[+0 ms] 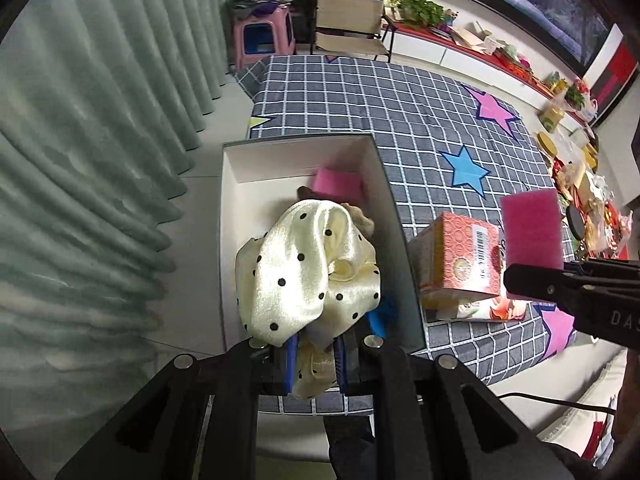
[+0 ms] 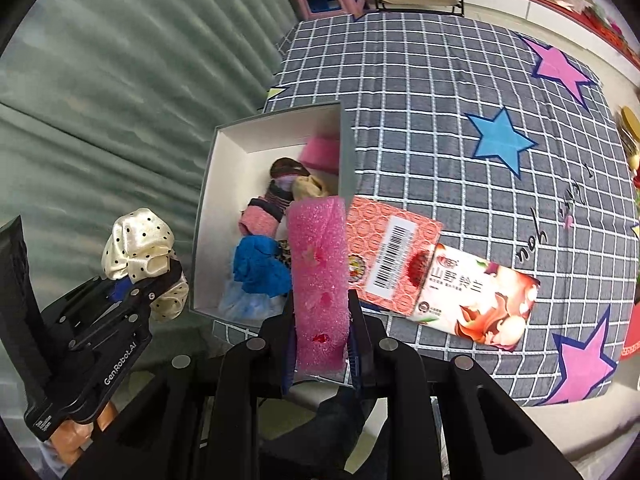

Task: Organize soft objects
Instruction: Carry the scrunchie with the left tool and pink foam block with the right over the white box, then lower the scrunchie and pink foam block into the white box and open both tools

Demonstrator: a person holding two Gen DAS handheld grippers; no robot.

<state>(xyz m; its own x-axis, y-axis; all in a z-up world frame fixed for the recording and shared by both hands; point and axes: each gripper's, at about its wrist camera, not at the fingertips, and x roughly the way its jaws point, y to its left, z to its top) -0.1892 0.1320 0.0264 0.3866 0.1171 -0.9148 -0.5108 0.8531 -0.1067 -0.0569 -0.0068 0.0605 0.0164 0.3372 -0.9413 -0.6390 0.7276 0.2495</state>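
Observation:
My left gripper (image 1: 314, 354) is shut on a cream polka-dot satin scrunchie (image 1: 304, 272) and holds it above the near end of a white open box (image 1: 240, 168). The right wrist view shows that gripper (image 2: 160, 280) with the scrunchie (image 2: 138, 248) left of the box (image 2: 208, 200). My right gripper (image 2: 320, 344) is shut on a pink sponge (image 2: 318, 276), held upright near the box's right wall; it also shows in the left wrist view (image 1: 530, 228). The box holds another pink sponge (image 2: 322, 152), rolled socks (image 2: 264, 212), a beige cloth (image 2: 310, 188) and blue fabric (image 2: 260, 268).
The box sits at the edge of a table under a grey checked cloth with stars (image 2: 460, 80). Two tissue packs (image 2: 394, 264) (image 2: 484, 304) lie right of the box. A green curtain (image 1: 80, 160) hangs left. A pink stool (image 1: 264, 36) and cluttered shelf (image 1: 568, 152) stand beyond.

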